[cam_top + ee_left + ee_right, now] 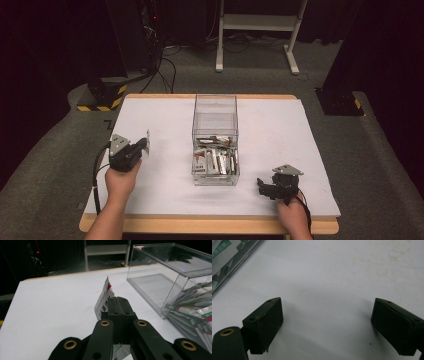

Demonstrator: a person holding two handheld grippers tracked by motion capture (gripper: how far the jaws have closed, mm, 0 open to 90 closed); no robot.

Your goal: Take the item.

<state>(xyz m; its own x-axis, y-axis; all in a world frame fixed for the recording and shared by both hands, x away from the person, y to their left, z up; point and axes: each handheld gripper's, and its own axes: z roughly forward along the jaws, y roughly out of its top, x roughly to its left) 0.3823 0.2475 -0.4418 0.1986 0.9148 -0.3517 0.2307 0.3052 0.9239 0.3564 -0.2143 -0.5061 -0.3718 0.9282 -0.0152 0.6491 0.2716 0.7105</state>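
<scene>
My left gripper (145, 146) is at the table's left side, shut on a small white sachet (147, 141) with red and green print. In the left gripper view the sachet (105, 298) sticks up past the closed jaws of that gripper (118, 300). A clear plastic box (215, 142) stands at the table's middle, with several similar sachets (216, 160) piled in its near end. The right gripper (264, 187) rests low by the table's front right, jaws wide open. In the right gripper view its fingers (265, 322) hover over bare white table with nothing between them.
The white tabletop (165, 195) has a wooden edge (200, 225) at the front. The box wall (175, 290) is close on the left gripper's right, and a box corner (227, 262) shows at the upper left of the right gripper view. A white frame (257, 25) and cables (165, 70) sit on the floor beyond.
</scene>
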